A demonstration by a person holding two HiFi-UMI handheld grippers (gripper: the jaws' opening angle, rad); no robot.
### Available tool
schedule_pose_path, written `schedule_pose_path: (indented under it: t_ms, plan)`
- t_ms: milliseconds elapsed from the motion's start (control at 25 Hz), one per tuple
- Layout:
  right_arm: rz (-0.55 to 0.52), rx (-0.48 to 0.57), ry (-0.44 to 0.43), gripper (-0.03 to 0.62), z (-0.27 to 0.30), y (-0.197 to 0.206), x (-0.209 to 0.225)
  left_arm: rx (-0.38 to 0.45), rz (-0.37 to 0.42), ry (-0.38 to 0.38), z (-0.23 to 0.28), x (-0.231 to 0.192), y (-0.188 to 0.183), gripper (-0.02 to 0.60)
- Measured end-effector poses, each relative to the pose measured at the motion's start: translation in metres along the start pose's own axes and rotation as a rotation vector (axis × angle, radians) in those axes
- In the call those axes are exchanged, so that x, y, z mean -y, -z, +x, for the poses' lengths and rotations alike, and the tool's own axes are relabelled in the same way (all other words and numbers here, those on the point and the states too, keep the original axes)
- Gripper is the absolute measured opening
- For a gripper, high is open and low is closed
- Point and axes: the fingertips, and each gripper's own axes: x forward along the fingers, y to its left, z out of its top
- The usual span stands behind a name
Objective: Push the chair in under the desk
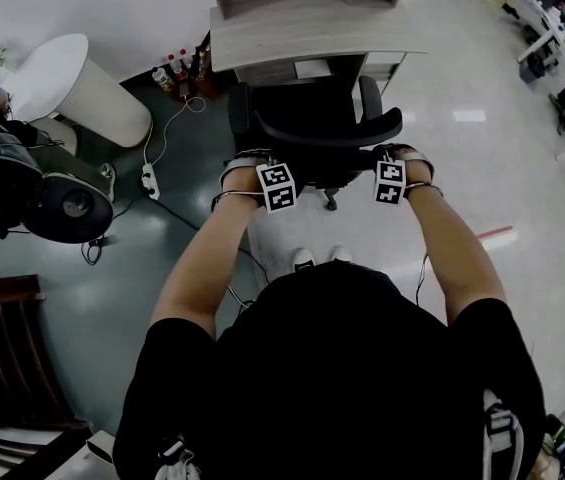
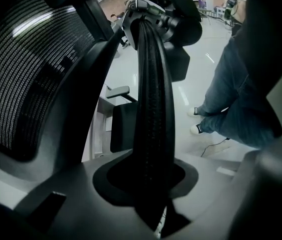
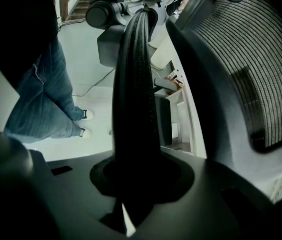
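Head view has the left tool (image 1: 259,164) clamped on the top rim (image 2: 153,109) of the office chair (image 1: 312,128), on the backrest side away from the table (image 1: 302,30), likely so a push runs straight toward it. The chair faces the table's opening, seemingly not fully in. The right tool (image 1: 399,160) is clamped on that rim too; 2 holds should stop swivelling.
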Motion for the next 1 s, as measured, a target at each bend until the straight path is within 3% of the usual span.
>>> schedule_pose_path:
  t_ms: [1000]
  plan:
    - [-0.070, 0.034, 0.007, 0.084, 0.045, 0.049, 0.096, -0.041, -0.044, -0.041, 0.040, -0.082, -0.037, 0.091]
